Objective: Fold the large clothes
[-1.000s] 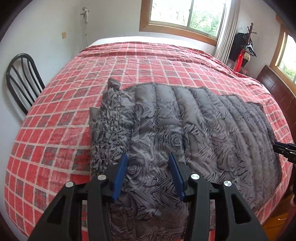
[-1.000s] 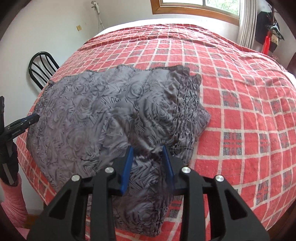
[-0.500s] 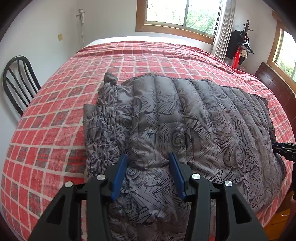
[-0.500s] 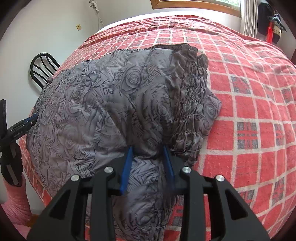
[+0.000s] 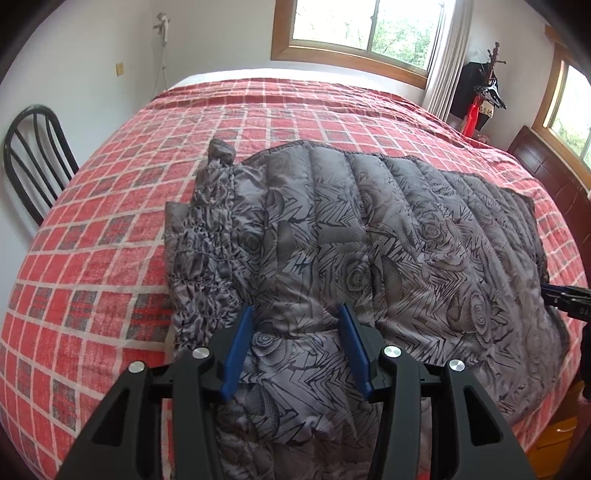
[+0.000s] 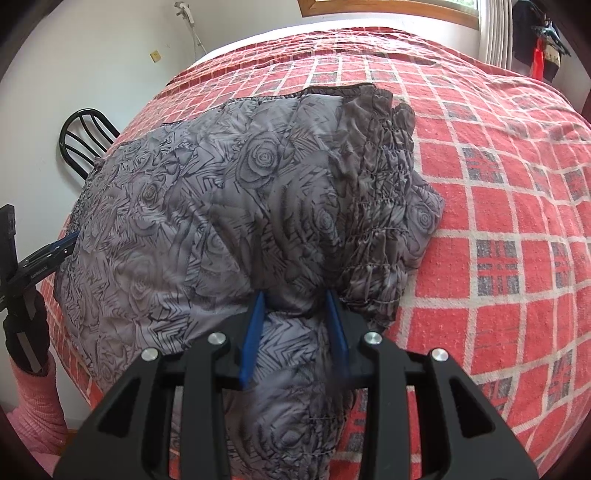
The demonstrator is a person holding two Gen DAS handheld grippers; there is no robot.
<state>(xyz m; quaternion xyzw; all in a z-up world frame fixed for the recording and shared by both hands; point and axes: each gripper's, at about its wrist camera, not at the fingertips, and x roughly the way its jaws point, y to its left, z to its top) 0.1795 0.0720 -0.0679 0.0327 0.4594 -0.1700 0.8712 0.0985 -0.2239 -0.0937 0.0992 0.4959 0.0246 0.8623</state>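
A: Bedroom, daylight through wood-framed windows (image 5: 354,29). Bed (image 5: 92,266) under a red plaid cover fills both views; black chair (image 5: 29,162) stands at its side by the wall.

B: Garment?

A: Grey quilted jacket (image 5: 369,236), rose print, lies spread across the bed's near half, gathered elastic hem (image 5: 207,236) bunched at one end. Near edge hangs over the mattress toward the tools.

B: Tool states?

A: Left tool (image 5: 297,347): blue fingers (image 5: 236,354) set fairly wide, thick padded fabric bulging between them; looks like a grip on the jacket. Right tool (image 6: 297,328): fingers narrower, pinching a fold of the same jacket near the hem end.

B: Step?

A: My read: both near corners held, fold in progress. Next calls for carrying the near edge up and across toward the far edge, both tools level so the padding doesn't skew.
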